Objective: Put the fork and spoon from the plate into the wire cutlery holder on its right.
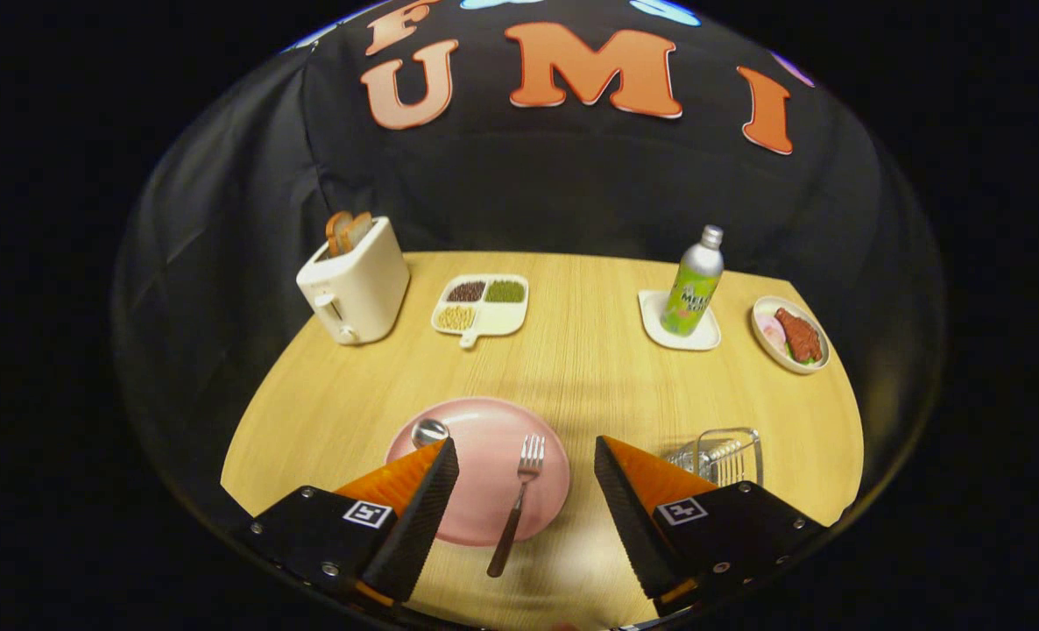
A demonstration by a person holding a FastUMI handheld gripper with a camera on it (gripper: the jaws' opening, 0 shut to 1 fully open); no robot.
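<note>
Between spread fingers of hand-held gripper [526,491], released, nothing grasped: fork [519,495] on pink plate [484,438], long axis roughly along approach line, handle nearest. Spoon [429,431] by left finger. Wire cutlery holder [725,454] beyond right finger.

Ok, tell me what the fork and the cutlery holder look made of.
Fork: shiny metal head, likely steel; darker brown handle, maybe wood or plastic. Cutlery holder: thin bright wire mesh, probably chromed metal. The gripper hangs open above the plate, fingers apart.
</note>
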